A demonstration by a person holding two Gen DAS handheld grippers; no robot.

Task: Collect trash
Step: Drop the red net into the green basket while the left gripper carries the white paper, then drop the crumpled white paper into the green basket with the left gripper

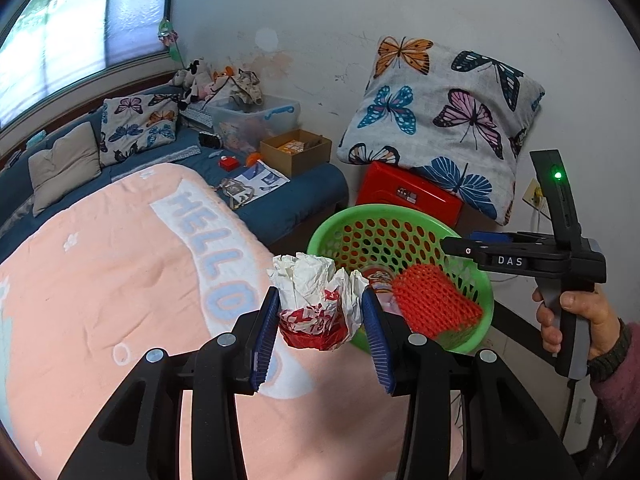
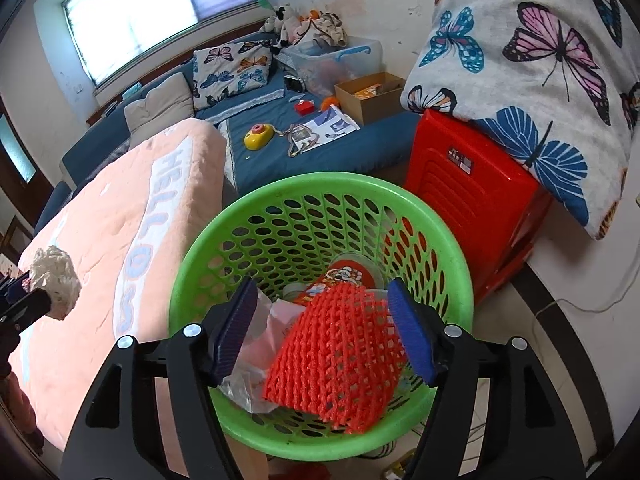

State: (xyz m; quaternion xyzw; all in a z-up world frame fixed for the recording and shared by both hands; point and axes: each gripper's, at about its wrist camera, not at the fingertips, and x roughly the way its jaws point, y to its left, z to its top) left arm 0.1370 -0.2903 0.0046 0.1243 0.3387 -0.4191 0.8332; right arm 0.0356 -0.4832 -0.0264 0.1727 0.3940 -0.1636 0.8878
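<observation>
My left gripper (image 1: pixel 320 312) is shut on a crumpled white and red paper wrapper (image 1: pixel 316 300), held above the pink blanket's edge just left of the green basket (image 1: pixel 324 232). The wrapper also shows in the right wrist view (image 2: pixel 56 282) at far left. My right gripper (image 2: pixel 324 324) is open and empty, hovering over the green perforated basket (image 2: pixel 208 264). In the basket lie an orange-red foam net (image 2: pixel 340 356), a clear plastic wrapper (image 2: pixel 260 340) and a printed red packet (image 2: pixel 348 276). The right gripper also shows in the left wrist view (image 1: pixel 448 246).
A pink "HELLO" blanket (image 1: pixel 120 280) covers the bed at left. A red plastic stool (image 2: pixel 472 200) with a butterfly pillow (image 2: pixel 540 72) stands right of the basket. A blue mattress (image 2: pixel 340 144) behind holds toys, papers and a cardboard box (image 2: pixel 372 96).
</observation>
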